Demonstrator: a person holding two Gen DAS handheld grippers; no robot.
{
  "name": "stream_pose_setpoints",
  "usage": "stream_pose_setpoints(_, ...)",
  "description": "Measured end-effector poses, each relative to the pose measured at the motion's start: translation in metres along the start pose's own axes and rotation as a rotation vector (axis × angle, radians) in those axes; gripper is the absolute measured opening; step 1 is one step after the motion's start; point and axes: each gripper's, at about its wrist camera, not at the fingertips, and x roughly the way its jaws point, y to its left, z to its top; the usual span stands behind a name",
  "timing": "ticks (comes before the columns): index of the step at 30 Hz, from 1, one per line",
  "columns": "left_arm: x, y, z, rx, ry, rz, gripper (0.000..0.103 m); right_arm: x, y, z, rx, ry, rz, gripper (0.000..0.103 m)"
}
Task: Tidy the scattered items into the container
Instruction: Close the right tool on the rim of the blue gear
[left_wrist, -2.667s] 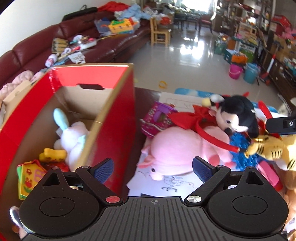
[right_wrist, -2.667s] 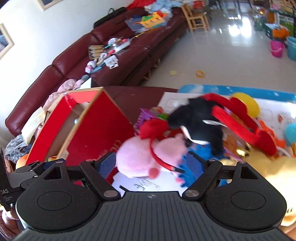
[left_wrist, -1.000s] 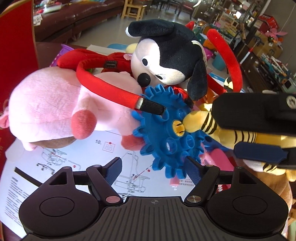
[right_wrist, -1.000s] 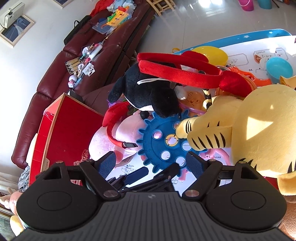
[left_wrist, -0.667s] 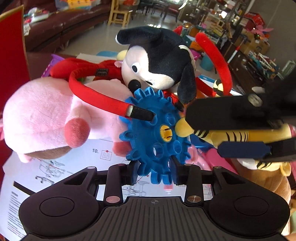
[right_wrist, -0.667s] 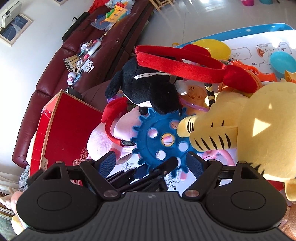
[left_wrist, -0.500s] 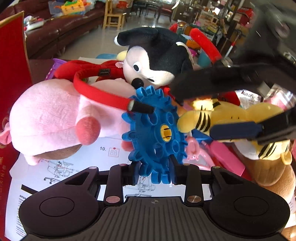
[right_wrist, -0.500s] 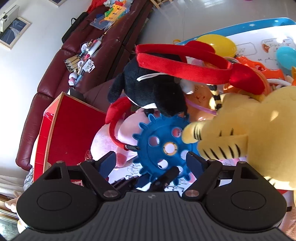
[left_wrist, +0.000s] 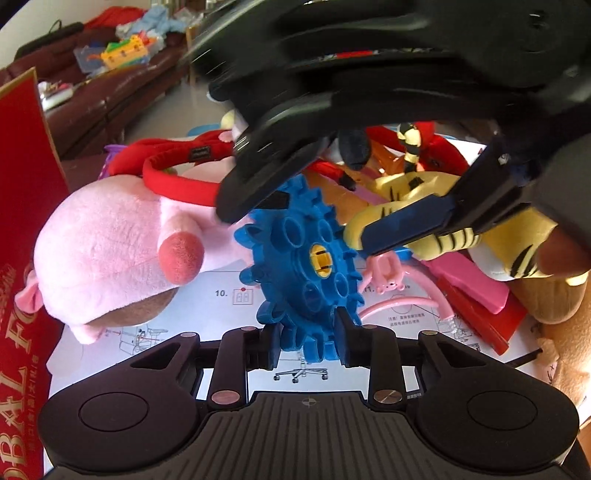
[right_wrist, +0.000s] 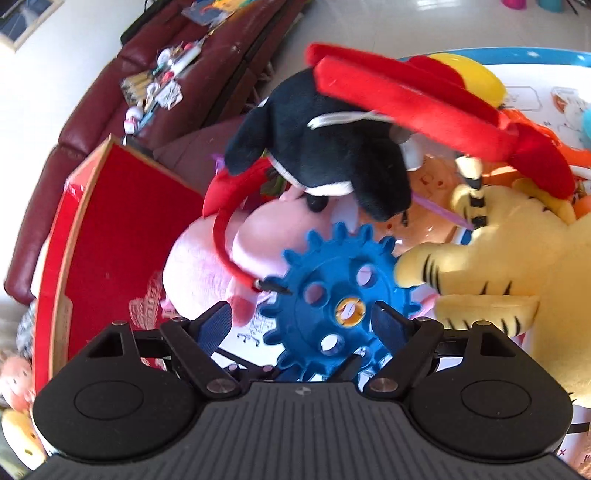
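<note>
A blue toy gear (left_wrist: 306, 266) with a yellow hub stands on edge on a paper sheet, and my left gripper (left_wrist: 308, 339) is shut on its lower rim. The gear (right_wrist: 343, 295) leans between a pink pig plush (left_wrist: 122, 251) and the paw of a yellow tiger plush (left_wrist: 443, 236). My right gripper (right_wrist: 303, 321) is open and hovers right above the gear, its fingers (left_wrist: 406, 221) spread to either side and touching nothing. The red cardboard box (right_wrist: 110, 229) stands at the left. A black mouse plush (right_wrist: 325, 147) lies behind the gear.
A red plush headband (right_wrist: 406, 92) drapes over the mouse and pig. Pink and red flat pieces (left_wrist: 476, 291) lie right of the gear on the instruction sheet (left_wrist: 229, 295). A cluttered maroon sofa (right_wrist: 147, 103) runs behind the box. The box wall (left_wrist: 26, 184) is close on the left.
My left jaws closed from wide open onto the gear's rim, and the gear tipped more upright. The right gripper swung in over the gear and now fills the top of the left view.
</note>
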Motion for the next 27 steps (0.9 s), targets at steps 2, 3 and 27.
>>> stream_pose_setpoints(2,0.0,-0.002,0.0,0.01,-0.004,-0.011,0.027,0.007,0.003,0.0,-0.014,0.024,-0.017,0.085)
stream_pose_setpoints(3,-0.001,-0.003,0.0,0.018,-0.006,-0.014,0.027,0.011,0.005,0.002,-0.023,0.031,-0.029,0.085)
stream_pose_setpoints(27,-0.012,-0.038,0.006,0.165,-0.022,0.001,0.018,-0.033,-0.028,-0.011,-0.047,-0.161,-0.11,0.063)
